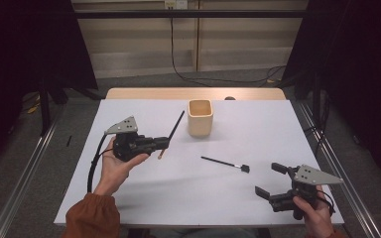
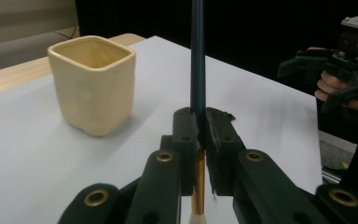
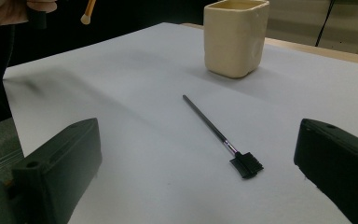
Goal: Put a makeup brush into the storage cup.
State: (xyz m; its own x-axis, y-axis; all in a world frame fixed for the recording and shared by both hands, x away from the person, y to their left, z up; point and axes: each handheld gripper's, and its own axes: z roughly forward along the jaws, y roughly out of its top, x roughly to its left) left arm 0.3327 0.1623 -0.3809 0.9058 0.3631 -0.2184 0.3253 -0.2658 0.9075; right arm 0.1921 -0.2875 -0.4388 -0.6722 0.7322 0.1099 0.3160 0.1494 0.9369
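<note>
Left gripper (image 1: pixel 164 144) fingers clamped on slim dark-handled makeup brush (image 1: pixel 174 128), bristles toward person, handle toward square cream cup (image 1: pixel 200 117); right gripper (image 1: pixel 270 179) fingers spread.

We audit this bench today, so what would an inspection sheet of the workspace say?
Surface: white table top, flat.
Job's things: dark-handled brush clamped in the left claw; cream cup upright; black comb-tipped brush lying flat, apart from the cup.
Clutter: nothing seen.
Grippers: left claw shut on the brush; right claw open, holding nothing.
Cables: black cable trailing from the left claw; more on the floor behind.
Surroundings: dark curtains, pale back wall.
</note>
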